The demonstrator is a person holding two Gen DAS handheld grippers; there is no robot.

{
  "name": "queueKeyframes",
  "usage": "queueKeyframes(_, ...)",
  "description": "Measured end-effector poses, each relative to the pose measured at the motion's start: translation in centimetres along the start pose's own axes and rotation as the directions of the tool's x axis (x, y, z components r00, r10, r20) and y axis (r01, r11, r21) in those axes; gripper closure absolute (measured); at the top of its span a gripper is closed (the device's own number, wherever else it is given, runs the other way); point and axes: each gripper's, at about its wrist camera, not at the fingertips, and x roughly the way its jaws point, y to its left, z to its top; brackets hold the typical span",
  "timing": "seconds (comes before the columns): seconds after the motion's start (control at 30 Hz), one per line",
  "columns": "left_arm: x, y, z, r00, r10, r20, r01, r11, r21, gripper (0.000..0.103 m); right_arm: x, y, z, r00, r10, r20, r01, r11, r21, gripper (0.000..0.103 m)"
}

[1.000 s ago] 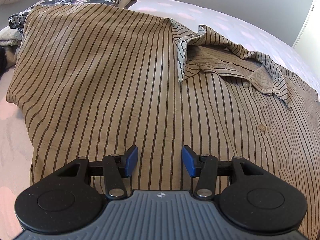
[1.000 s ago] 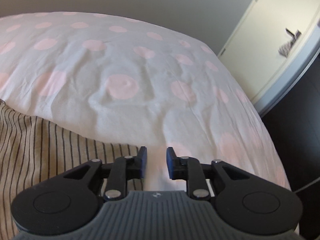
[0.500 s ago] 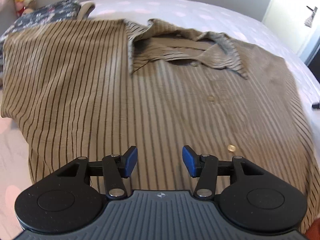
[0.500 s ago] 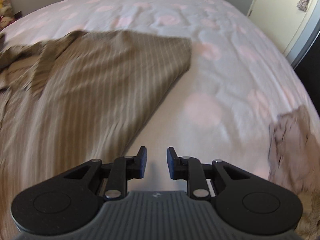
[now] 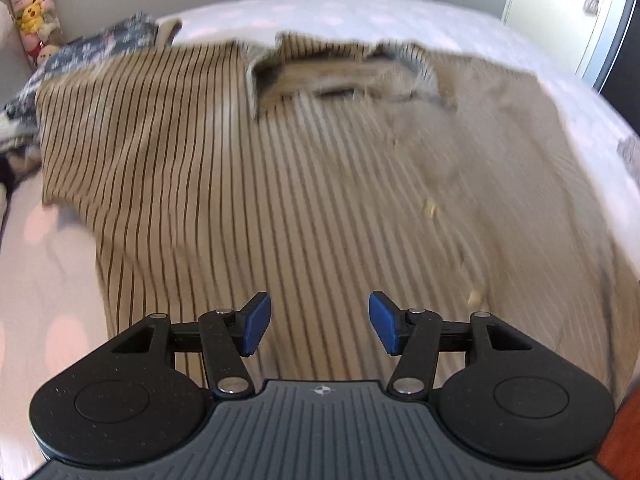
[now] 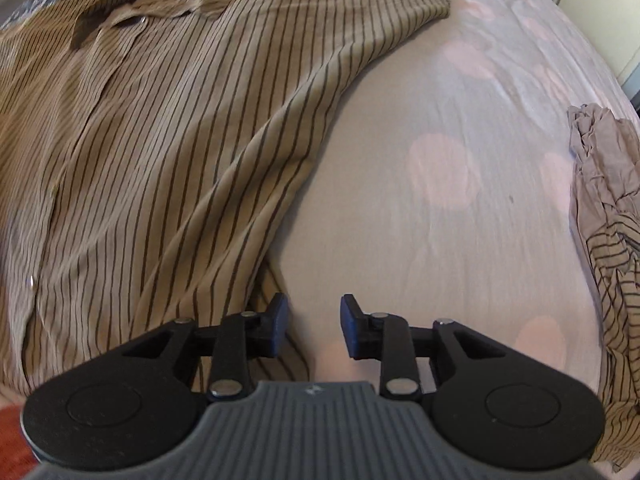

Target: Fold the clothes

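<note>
A tan shirt with dark stripes [image 5: 304,168] lies spread front-up on the bed, collar [image 5: 340,68] at the far side, buttons down its right part. My left gripper [image 5: 316,326] is open and empty above the shirt's lower part. In the right wrist view the same shirt [image 6: 160,140] fills the left half, one short sleeve [image 6: 392,12] reaching to the upper right. My right gripper [image 6: 313,326] is open and empty, over the shirt's right side edge and the bare sheet.
The bed has a pale sheet with pink dots [image 6: 440,168]. A crumpled tan and striped garment [image 6: 608,216] lies at the right. A dark floral garment [image 5: 92,48] lies behind the shirt's left shoulder. Plush toys [image 5: 34,16] and a door [image 5: 568,12] stand beyond.
Both grippers have pulled back toward the shirt's hem, so more of the shirt shows. The right view has swung from the bare sheet to the shirt's right side. Both stay open.
</note>
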Motion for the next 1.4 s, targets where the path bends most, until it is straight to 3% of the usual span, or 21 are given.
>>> queueKeyframes(0.1,0.5,-0.1,-1.8,0.999,0.02,-0.038,-0.021,1.0,-0.015,0.051,1.3,0.0,-0.8,1.0,0.011,-0.028,-0.01,1.0,0.017,0.062)
queueKeyframes(0.17,0.4,0.0,-2.8,0.999,0.037,-0.04,-0.038,0.999,-0.03,0.051,2.0,0.0,-1.1,0.997,0.057,-0.049,-0.055,0.997,0.049,0.069)
queueKeyframes(0.23,0.1,0.1,-3.4,0.998,0.045,-0.034,-0.047,0.997,-0.055,0.051,1.9,0.3,-1.4,0.996,0.077,-0.04,-0.075,0.996,0.052,0.099)
queueKeyframes(0.27,0.0,0.3,-3.7,0.998,0.045,-0.036,-0.047,0.997,-0.068,0.051,1.6,0.5,-1.5,0.997,0.073,-0.034,-0.071,0.996,0.046,0.101)
queueKeyframes(0.43,-0.2,0.4,-4.7,0.997,0.055,-0.052,-0.059,0.994,-0.087,0.051,-1.9,0.3,-1.0,0.998,0.058,0.027,-0.06,0.992,0.114,0.101)
queueKeyframes(0.63,-0.9,0.1,-4.5,0.999,0.037,-0.012,-0.038,0.994,-0.101,0.051,-7.3,1.8,0.7,0.98,0.15,0.133,-0.174,0.966,0.19,0.101)
queueKeyframes(0.77,-1.2,0.3,-4.5,1.0,0.017,-0.004,-0.018,0.993,-0.113,0.051,-8.2,5.5,2.8,0.966,0.209,0.149,-0.233,0.958,0.168,0.101)
queueKeyframes(0.93,-1.6,1.5,-4.6,1.0,-0.019,0.01,0.021,0.986,-0.163,0.051,-6.2,11.2,4.8,0.96,0.254,0.116,-0.267,0.957,0.115,0.101)
queueKeyframes(1.17,-1.9,2.9,-4.0,0.996,-0.075,0.039,0.082,0.971,-0.225,0.051,-3.6,16.1,6.1,0.968,0.241,0.069,-0.246,0.967,0.064,0.091)
queueKeyframes(1.4,-2.7,2.7,-1.9,0.987,-0.127,0.097,0.147,0.962,-0.231,0.051,-6.2,16.2,7.3,0.993,0.088,0.08,-0.09,0.996,0.021,0.084)
